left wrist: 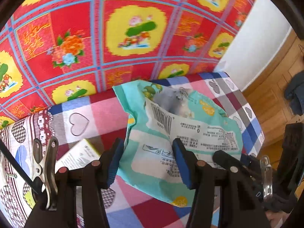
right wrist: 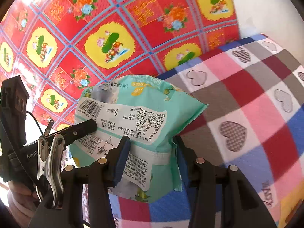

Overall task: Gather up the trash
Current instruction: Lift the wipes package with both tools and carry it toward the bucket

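A red floral mat spreads across the far side; nearer lies a checked heart-print quilt, with wooden flooring at right.

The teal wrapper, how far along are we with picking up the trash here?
In hand: the teal wrapper is clamped by both the left gripper and the right gripper above the checked bedspread. Nothing looks binned yet; no bin is visible. Left: a small printed box lies on the bed.
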{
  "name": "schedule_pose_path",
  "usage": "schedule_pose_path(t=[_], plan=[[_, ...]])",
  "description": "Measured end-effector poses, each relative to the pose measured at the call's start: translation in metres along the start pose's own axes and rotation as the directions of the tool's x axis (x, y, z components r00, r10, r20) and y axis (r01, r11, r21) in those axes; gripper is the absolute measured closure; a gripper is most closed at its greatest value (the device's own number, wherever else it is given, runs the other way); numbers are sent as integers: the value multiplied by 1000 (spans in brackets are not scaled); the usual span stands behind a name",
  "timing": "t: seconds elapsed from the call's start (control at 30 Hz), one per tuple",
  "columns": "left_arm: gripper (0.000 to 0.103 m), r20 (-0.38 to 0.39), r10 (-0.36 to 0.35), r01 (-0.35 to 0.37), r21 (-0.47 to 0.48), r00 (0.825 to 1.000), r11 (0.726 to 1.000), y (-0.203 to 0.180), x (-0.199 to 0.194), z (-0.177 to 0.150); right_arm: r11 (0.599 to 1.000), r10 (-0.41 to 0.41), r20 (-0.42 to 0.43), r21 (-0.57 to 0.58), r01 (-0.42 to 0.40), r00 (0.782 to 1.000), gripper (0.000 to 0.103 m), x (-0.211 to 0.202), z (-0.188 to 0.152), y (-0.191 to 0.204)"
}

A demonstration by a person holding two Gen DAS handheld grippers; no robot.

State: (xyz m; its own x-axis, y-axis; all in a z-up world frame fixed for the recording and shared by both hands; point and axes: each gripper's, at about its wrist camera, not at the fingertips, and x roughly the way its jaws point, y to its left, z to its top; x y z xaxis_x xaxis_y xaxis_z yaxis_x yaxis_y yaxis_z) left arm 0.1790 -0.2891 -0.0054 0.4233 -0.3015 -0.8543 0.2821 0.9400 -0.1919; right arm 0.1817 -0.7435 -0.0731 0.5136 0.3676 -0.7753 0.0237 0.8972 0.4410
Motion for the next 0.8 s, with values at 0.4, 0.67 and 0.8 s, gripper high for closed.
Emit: schedule_pose_path(t=[0.4, 0.67, 0.8], plan=[[47, 6, -12, 11, 73, 1000, 997, -86, -11, -16, 999, -15, 55, 30, 13, 998, 55, -67, -16, -62], [47, 17, -10, 8, 115, 1000, 993, -142, -13, -28, 999, -18, 88, 51, 14, 996, 55, -105, -25, -103], [47, 27, -12, 9, 142, 1000, 990, -172, -15, -35, 998, -20, 109, 63, 13, 994, 55, -124, -28, -123]])
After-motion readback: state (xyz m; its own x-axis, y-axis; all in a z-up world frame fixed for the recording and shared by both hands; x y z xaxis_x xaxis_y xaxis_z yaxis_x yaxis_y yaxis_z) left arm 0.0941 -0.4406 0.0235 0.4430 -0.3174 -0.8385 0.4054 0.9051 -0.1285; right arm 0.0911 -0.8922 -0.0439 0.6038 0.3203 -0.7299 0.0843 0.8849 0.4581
